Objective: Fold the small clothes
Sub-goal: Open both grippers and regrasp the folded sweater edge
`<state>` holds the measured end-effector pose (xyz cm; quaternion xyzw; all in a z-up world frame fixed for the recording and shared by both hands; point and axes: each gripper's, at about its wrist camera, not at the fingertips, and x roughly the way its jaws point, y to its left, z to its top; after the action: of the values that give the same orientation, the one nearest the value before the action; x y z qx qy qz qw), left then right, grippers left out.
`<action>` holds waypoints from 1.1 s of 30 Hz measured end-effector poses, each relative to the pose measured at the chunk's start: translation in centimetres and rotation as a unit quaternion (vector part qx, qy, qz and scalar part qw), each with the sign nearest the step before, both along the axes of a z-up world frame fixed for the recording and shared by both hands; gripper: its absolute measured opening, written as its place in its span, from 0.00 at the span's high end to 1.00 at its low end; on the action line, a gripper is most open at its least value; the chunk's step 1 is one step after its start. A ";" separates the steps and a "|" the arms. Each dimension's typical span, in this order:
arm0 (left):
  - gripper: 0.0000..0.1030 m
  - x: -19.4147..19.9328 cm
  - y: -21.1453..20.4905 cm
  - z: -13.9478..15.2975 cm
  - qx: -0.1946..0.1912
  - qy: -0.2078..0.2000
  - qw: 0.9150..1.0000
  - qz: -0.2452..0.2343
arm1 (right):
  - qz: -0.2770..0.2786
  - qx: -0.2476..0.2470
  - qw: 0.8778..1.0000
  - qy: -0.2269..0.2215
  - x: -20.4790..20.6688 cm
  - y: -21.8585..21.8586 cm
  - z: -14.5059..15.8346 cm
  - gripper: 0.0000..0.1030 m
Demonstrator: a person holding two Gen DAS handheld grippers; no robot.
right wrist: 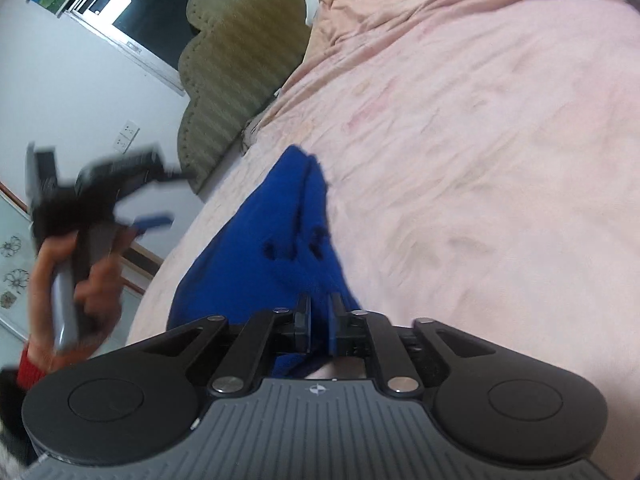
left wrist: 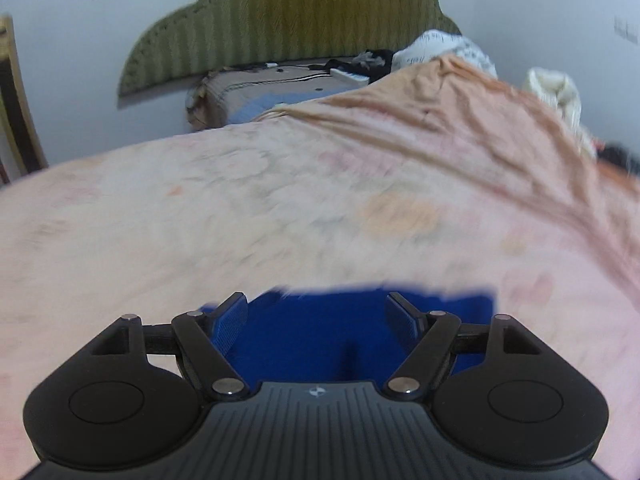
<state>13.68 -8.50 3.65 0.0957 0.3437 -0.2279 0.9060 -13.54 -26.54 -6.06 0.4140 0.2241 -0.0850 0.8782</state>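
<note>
A deep blue garment (right wrist: 280, 248), bunched into a ridge with small holes, lay on the pink bed (right wrist: 480, 140). The right hand-held gripper (right wrist: 320, 330) pinched its near edge; the left hand-held gripper (left wrist: 316, 320) stood released above it.

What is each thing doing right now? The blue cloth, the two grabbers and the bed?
Blue garment: bunched, lying on the bed, one end pinched.
Right gripper: shut on the blue garment.
Left gripper: open, holding nothing.
Pink bedsheet: spread out, wrinkled.
</note>
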 end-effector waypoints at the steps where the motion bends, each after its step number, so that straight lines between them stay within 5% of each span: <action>1: 0.27 -0.7 0.9 -0.5 0.012 -0.012 1.000 0.002 | -0.006 -0.011 1.000 -0.001 -0.3 -0.3 0.4 0.83; 3: 0.27 -1.4 2.7 -1.5 0.028 -0.023 0.999 0.015 | -0.025 -0.043 0.999 0.001 -0.5 -0.9 1.4 0.65; 5: 0.27 -0.6 4.7 -2.4 0.021 -0.010 0.998 0.050 | -0.013 -0.070 0.997 -0.006 0.8 -1.7 2.9 0.64; 7: 0.27 1.1 6.3 -3.1 -0.004 0.026 0.997 0.077 | 0.045 -0.092 0.995 0.006 4.2 -2.0 4.4 0.57; 10: 0.27 3.3 8.6 -4.0 -0.069 0.081 0.990 0.095 | 0.089 -0.139 0.986 0.012 9.6 -1.8 5.6 0.32; 14: 0.27 5.3 9.6 -5.2 -0.117 0.121 0.981 0.099 | 0.136 -0.140 0.979 0.062 16.6 -2.1 4.2 0.33; 16: 0.28 5.8 9.3 -5.6 -0.146 0.137 0.976 0.086 | 0.135 -0.151 0.976 0.076 18.4 -2.1 3.4 0.60; 17: 0.29 5.9 9.0 -5.8 -0.160 0.142 0.974 0.077 | 0.134 -0.159 0.975 0.075 18.9 -2.0 3.3 0.85; 18: 0.50 5.9 8.6 -5.9 -0.171 0.139 0.973 0.069 | 0.133 -0.160 0.976 0.069 19.1 -2.1 3.3 0.88; 20: 0.75 5.7 7.5 -6.1 -0.154 0.117 0.979 0.070 | 0.131 -0.157 0.978 0.041 19.2 -2.4 3.4 0.89; 22: 0.82 5.8 7.2 -6.6 -0.133 0.097 0.982 0.096 | 0.125 -0.179 0.976 0.027 19.3 -2.6 3.4 0.89; 25: 0.84 6.1 7.9 -7.2 -0.124 0.081 0.981 0.122 | 0.119 -0.187 0.974 0.056 20.1 -3.1 2.1 0.86; 26: 0.85 6.0 8.0 -7.2 -0.115 0.071 0.983 0.124 | 0.111 -0.184 0.974 0.064 20.1 -3.5 1.9 0.74; 29: 0.84 4.7 8.1 -6.2 -0.093 0.041 0.987 0.124 | 0.086 -0.190 0.976 0.066 18.6 -4.0 2.9 0.60; 33: 0.82 3.0 7.4 -4.5 -0.063 0.022 0.990 0.126 | 0.060 -0.284 0.956 0.049 17.5 -1.9 5.8 0.58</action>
<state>16.68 -1.09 -0.81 -0.0104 0.3581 -0.1349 0.9238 3.98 -28.42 -0.27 0.1284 0.2576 -0.1127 0.9510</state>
